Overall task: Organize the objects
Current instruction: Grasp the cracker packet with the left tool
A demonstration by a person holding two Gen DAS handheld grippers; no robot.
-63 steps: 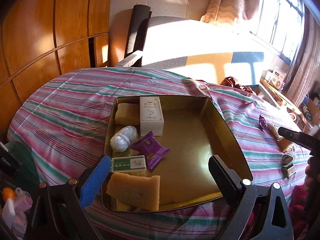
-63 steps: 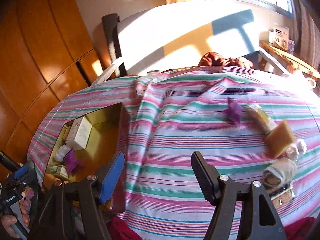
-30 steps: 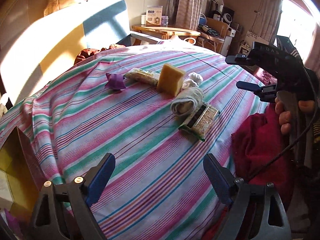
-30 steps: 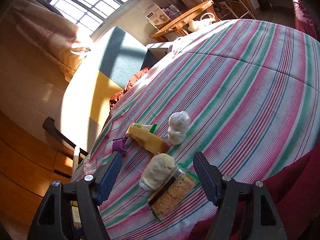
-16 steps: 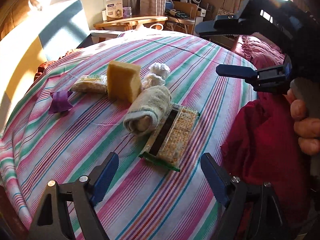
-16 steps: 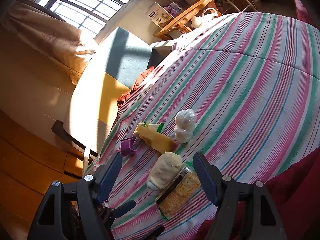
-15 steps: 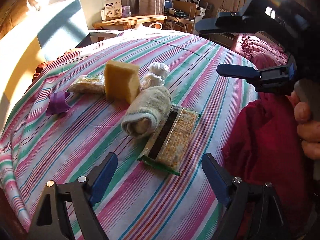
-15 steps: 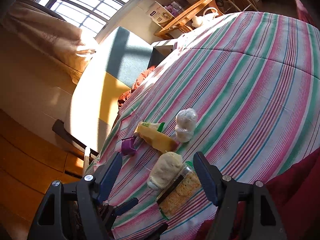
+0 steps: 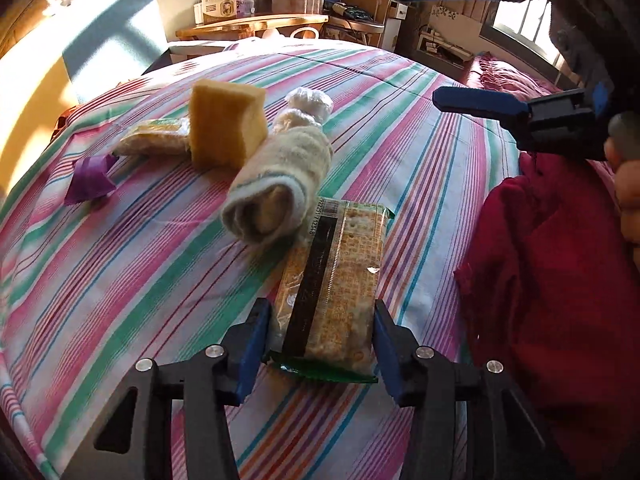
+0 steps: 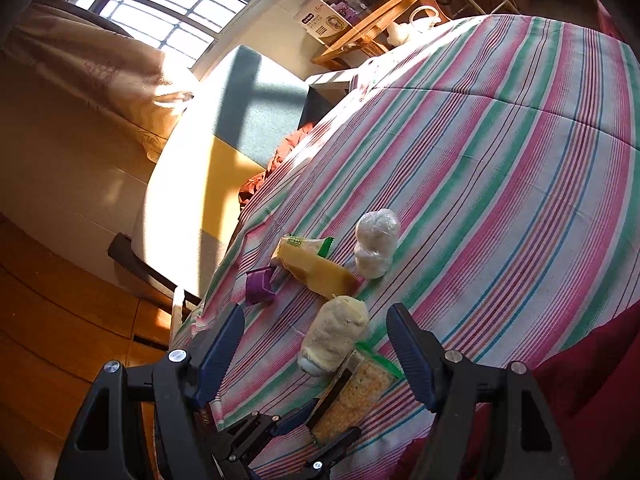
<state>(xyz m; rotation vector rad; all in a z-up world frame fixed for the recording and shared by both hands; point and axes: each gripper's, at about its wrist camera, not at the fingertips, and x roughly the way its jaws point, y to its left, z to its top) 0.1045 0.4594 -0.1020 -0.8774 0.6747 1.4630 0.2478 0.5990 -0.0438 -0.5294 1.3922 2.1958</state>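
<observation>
A cracker packet (image 9: 334, 280) lies on the striped cloth (image 9: 140, 264). My left gripper (image 9: 320, 340) has its fingers closed against both sides of the packet's near end. Behind it lie a rolled beige towel (image 9: 280, 184), a yellow sponge block (image 9: 226, 124), a white wrapped bundle (image 9: 308, 104), a snack bar (image 9: 154, 136) and a purple wrapper (image 9: 90, 178). My right gripper (image 10: 316, 350) is open and empty, held above the towel (image 10: 336, 334) and the packet (image 10: 352, 400). It also shows in the left wrist view (image 9: 460, 40) at the upper right.
A dark red cloth (image 9: 560, 280) hangs at the table's right edge. A wooden side table (image 10: 376, 28) with a box stands beyond the far edge. A padded chair back (image 10: 224, 132) stands at the left.
My left gripper moved forward and down to the cracker packet and closed from wide open onto its near end. My right gripper stayed open, hovering above.
</observation>
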